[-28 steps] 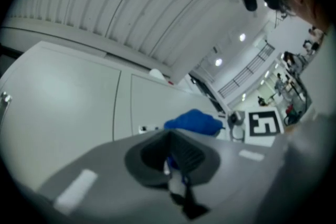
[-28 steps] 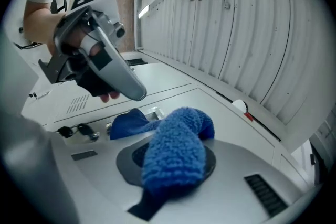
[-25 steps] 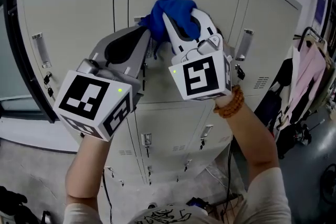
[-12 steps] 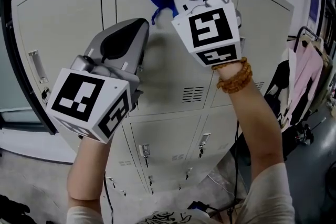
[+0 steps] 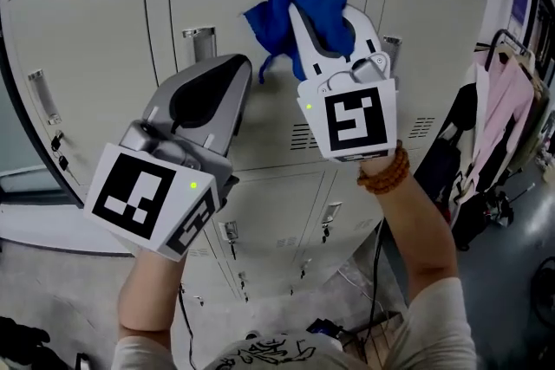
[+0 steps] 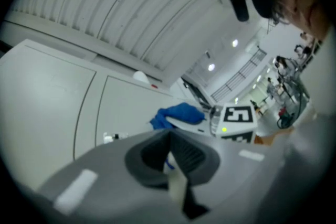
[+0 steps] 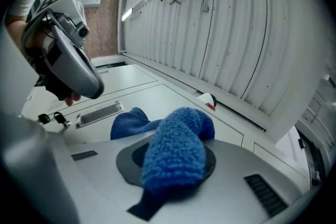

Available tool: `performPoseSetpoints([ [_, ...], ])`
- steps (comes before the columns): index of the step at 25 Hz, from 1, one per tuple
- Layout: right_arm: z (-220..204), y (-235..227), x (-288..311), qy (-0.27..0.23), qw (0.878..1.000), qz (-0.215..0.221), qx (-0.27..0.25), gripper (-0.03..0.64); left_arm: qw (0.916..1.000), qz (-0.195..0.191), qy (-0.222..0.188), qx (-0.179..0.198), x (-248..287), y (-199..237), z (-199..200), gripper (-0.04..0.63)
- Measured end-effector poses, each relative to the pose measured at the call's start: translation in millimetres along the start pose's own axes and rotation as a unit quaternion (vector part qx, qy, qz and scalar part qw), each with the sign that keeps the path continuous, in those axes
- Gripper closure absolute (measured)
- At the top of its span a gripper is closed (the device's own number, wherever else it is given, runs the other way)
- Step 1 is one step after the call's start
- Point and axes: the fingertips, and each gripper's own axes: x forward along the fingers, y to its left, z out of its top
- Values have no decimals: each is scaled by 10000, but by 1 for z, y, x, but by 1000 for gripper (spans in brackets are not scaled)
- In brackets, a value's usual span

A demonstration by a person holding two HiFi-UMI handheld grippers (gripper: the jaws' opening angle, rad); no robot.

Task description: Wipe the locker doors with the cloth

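A blue cloth [image 5: 290, 13] is bunched against the upper middle door of the pale grey lockers [image 5: 104, 30]. My right gripper [image 5: 319, 23] is shut on the cloth and presses it to the door just right of a metal handle [image 5: 198, 41]. In the right gripper view the fluffy cloth [image 7: 176, 152] fills the gap between the jaws and drapes forward onto the door [image 7: 142, 89]. My left gripper [image 5: 232, 75] hangs lower left of the cloth, shut with nothing in it. From the left gripper view the cloth [image 6: 177, 113] shows beyond the closed jaws.
Lower locker doors carry small handles with keys [image 5: 232, 231] and vent slots [image 5: 303, 134]. A rack with pink and dark garments [image 5: 507, 113] stands at the right. Cables [image 5: 364, 308] lie on the floor by the locker base.
The right gripper carried the cloth up the door, then back down to beside the handle. The left gripper stayed shut and kept roughly the same place.
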Motion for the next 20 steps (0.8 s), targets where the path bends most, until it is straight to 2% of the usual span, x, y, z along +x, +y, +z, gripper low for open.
performPoseSetpoints([
  [4, -28, 45, -32, 262, 9992, 291, 55, 594, 9998, 50, 128, -106, -13, -11, -23, 593],
  [9, -55, 99, -64, 428, 9967, 575, 391, 594, 9990, 89, 321, -307, -26, -26, -51, 594],
  [20, -95, 168, -113, 784, 9899, 1071, 496, 594, 9943, 124, 698, -792, -29, -43, -109, 594],
])
